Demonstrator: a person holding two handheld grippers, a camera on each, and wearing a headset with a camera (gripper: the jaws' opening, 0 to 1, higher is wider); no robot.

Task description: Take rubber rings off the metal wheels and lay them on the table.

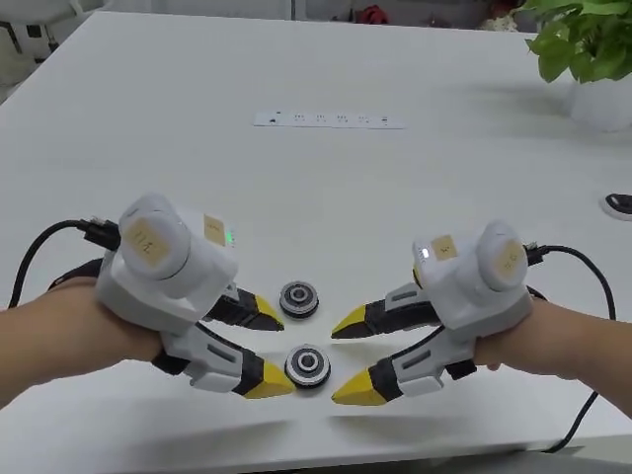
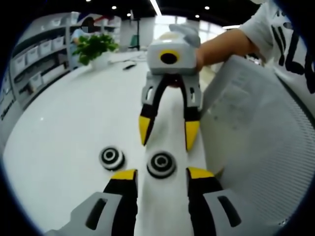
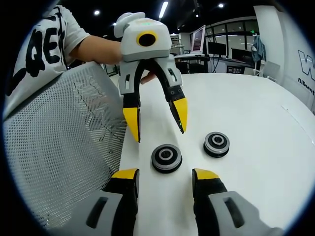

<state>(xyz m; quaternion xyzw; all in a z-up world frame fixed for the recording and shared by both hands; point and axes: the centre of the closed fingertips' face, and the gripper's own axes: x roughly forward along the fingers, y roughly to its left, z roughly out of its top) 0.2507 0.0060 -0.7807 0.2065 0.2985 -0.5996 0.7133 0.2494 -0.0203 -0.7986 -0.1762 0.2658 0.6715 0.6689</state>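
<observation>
Two metal wheels with black rubber rings lie flat on the white table (image 1: 326,197). The nearer wheel (image 1: 307,364) sits close to the front edge, the farther wheel (image 1: 299,298) just behind it. My left gripper (image 1: 273,349) comes in from the left and is open. My right gripper (image 1: 341,359) faces it from the right, also open. The nearer wheel lies between the two pairs of yellow tips, and nothing grips it. In the left gripper view that wheel (image 2: 161,164) sits just ahead of my open left gripper (image 2: 161,173). In the right gripper view it (image 3: 166,158) lies just ahead of my open right gripper (image 3: 166,173).
A white power strip (image 1: 329,120) lies mid-table farther back. A potted plant (image 1: 583,39) stands at the far right corner, and a small dark object (image 1: 620,204) lies at the right edge. A grey mesh chair back (image 3: 74,137) stands behind the table's front edge.
</observation>
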